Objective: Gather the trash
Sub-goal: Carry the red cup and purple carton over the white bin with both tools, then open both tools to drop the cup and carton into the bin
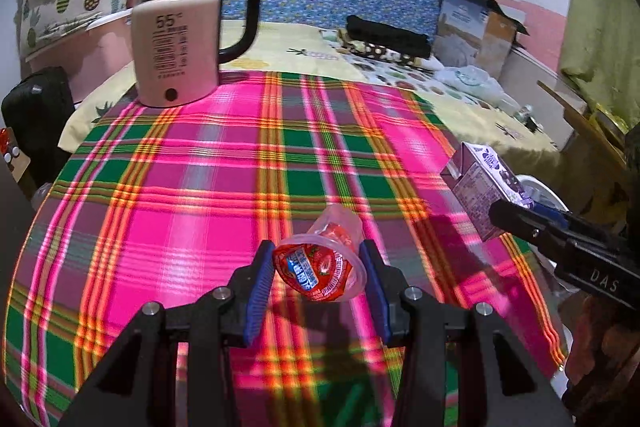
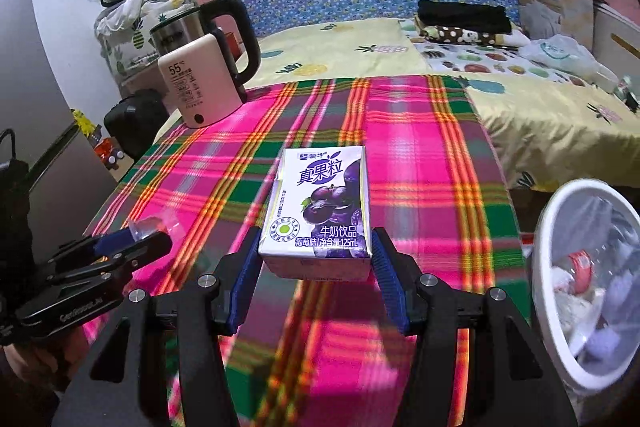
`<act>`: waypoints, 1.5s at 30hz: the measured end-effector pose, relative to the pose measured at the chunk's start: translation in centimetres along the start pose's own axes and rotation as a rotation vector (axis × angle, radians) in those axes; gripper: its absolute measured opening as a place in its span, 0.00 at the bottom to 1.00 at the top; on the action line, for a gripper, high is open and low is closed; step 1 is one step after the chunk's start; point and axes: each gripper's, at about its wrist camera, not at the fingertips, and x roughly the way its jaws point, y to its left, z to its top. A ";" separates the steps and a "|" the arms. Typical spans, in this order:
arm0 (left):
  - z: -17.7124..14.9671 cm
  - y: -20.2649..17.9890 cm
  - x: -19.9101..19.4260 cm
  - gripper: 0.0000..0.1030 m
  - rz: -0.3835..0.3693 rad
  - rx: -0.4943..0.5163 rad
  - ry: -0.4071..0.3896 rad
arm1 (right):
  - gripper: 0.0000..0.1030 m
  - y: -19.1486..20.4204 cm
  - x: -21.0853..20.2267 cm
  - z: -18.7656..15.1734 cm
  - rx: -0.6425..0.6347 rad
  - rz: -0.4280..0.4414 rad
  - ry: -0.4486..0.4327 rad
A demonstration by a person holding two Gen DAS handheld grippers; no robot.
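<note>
I see the pink, green and orange plaid cloth (image 2: pixel 416 163) spread over the bed, whose yellow pineapple-print sheet (image 2: pixel 532 115) shows beyond it. At the bed's right edge stands the white round waste bin lined with clear plastic (image 2: pixel 546 247), with crumpled litter inside. At the cloth's far left corner sits the pale pink electric kettle with a steel body and black handle (image 1: pixel 176 47).

My right tongs (image 2: pixel 316 267) are clamped on the small purple-and-white grape milk drink carton (image 2: pixel 320 203); both blue pads touch its lower sides, and it looks lifted above the cloth, upright and near the bin.

My left tongs (image 1: pixel 318 279) bracket the clear plastic jelly cup with a red strawberry foil lid (image 1: pixel 320 267). It is tipped with its lid facing the camera, the pads against its rim on both sides, so they are gripping it over the cloth.
</note>
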 end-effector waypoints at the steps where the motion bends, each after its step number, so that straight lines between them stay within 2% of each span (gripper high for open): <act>1: -0.2 -0.5 -0.1 0.43 -0.006 0.006 0.000 | 0.54 -0.2 -0.3 -0.2 0.001 -0.004 -0.001; 10: -1.0 -4.2 -0.6 0.43 -0.053 0.058 0.008 | 0.54 -2.3 -2.6 -1.5 0.031 -0.048 -0.019; 23: -0.4 -9.8 0.3 0.43 -0.115 0.141 0.018 | 0.54 -6.0 -4.7 -3.1 0.104 -0.106 -0.048; 36: 0.9 -19.9 3.8 0.43 -0.264 0.304 0.043 | 0.54 -13.7 -7.8 -5.2 0.266 -0.270 -0.071; 45: 1.2 -25.1 7.1 0.44 -0.347 0.372 0.086 | 0.54 -16.9 -7.8 -6.0 0.308 -0.327 -0.033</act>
